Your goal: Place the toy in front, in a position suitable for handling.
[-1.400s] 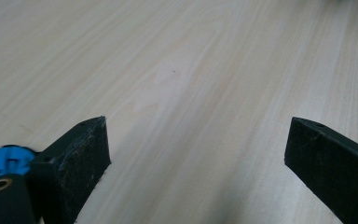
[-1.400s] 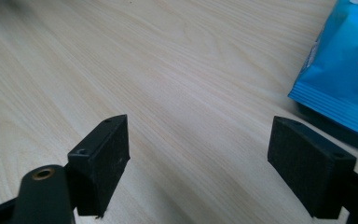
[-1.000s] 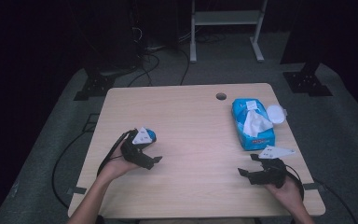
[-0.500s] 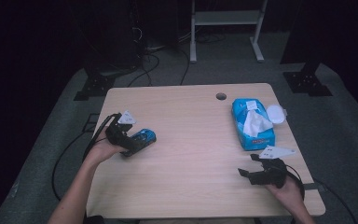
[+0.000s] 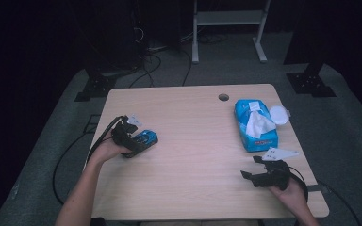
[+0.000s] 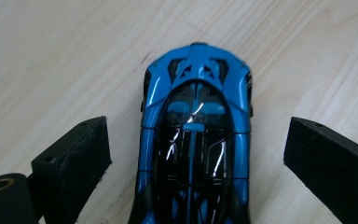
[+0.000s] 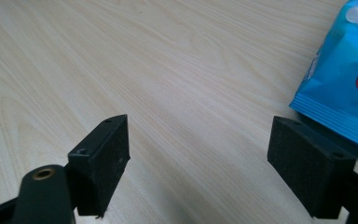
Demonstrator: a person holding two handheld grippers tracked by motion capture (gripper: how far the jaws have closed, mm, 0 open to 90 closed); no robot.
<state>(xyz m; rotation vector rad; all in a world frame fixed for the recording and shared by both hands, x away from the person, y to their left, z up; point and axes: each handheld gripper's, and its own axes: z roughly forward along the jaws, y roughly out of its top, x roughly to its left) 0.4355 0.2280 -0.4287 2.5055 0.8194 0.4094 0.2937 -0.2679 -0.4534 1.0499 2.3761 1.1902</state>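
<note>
One blue toy car (image 6: 196, 144) lies lengthwise between the open left claw (image 6: 196, 154), nose away

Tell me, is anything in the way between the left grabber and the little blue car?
No. The blue toy car sits on the table right between the open jaws of the left gripper, with bare wood either side.

Left gripper (image 5: 139, 143) and car (image 5: 146, 138) nearer centre

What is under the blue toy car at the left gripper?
The blue toy car rests on the bare wooden table, between the open fingers of the left gripper, with gaps on both sides. Its underside and wheels are hidden by its body.
</note>
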